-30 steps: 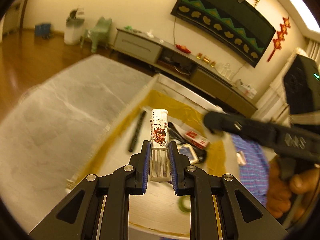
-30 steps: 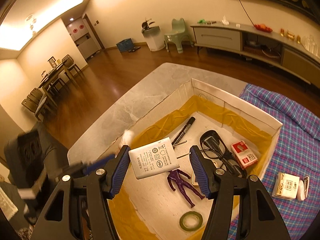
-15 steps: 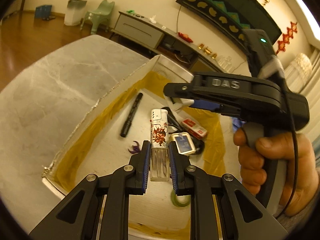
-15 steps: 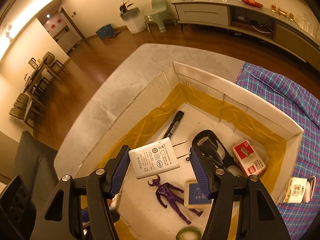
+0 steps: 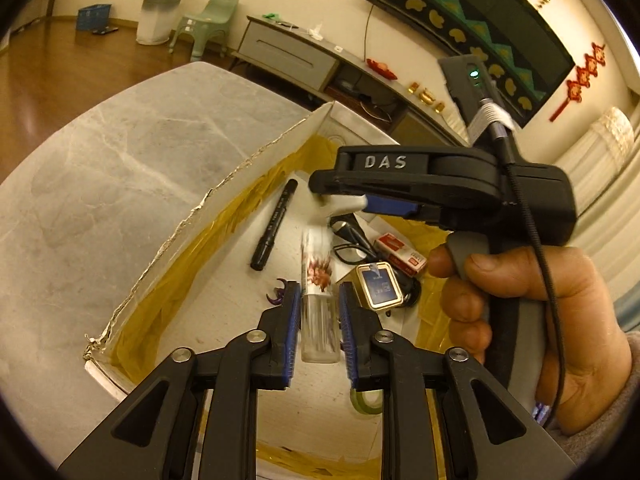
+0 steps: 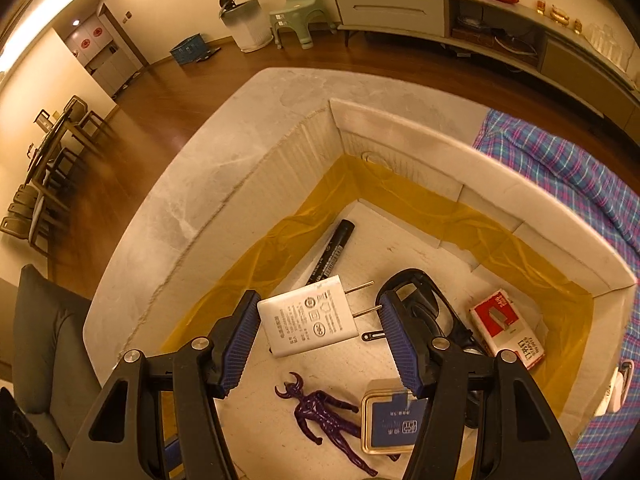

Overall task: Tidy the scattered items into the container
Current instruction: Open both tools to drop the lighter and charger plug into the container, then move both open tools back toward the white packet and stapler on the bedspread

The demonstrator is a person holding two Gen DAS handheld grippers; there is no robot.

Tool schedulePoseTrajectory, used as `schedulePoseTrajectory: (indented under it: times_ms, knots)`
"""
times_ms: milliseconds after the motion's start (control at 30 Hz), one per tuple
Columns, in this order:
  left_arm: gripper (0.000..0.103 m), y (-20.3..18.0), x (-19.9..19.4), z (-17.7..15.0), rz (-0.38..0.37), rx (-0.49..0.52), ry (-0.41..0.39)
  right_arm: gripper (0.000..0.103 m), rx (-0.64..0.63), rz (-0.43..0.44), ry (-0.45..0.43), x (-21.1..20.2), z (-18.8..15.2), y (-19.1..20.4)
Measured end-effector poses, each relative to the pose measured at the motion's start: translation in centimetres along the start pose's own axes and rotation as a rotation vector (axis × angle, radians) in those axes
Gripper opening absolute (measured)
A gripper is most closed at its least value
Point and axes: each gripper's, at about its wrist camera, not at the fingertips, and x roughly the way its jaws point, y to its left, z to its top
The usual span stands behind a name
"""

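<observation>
Left tongs (image 5: 320, 322) have just been opening; the blurred lighter (image 5: 318, 280) stands between the parted pads, long axis pointing away over the cardboard box (image 5: 224, 196). Right tongs (image 6: 316, 338) stand wide around a white charger (image 6: 306, 322), prongs pointing right, its left edge against one pad, above the box floor. A hand (image 5: 532, 312) grips the right handle.

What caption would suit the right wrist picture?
Right tool holds a white plug-in charger above the white cardboard box, over a purple toy figure.
</observation>
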Motion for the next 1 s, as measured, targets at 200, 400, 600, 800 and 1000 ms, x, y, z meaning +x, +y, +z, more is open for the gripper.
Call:
schedulePoseTrajectory:
  times_ms: [200, 400, 600, 800, 1000]
  knots:
    - [0.039, 0.4, -0.7, 0.3, 0.026, -0.011, -0.035, 0.072, 0.017, 0.018, 0.005, -0.1, -0.8, -0.9]
    - [0.039, 1.1, -1.0, 0.6, -0.008, -0.064, -0.046, 0.072, 0.022, 0.068, -0.022, -2.3, -1.7, -1.0]
    - [0.039, 0.3, -1.3, 0.6, -0.024, -0.050, -0.067, 0.072, 0.018, 0.119, -0.056, -5.1, -2.5, -0.8]
    - [0.040, -0.6, -2.1, 0.7, -0.029, -0.036, -0.097, 0.072, -0.039, 0.172, -0.142, -9.2, -4.7, -0.6]
    - [0.040, -2.4, -2.5, 0.7, -0.030, -0.004, -0.119, 0.070, -0.193, 0.129, -0.279, -14.1, -8.8, -0.2]
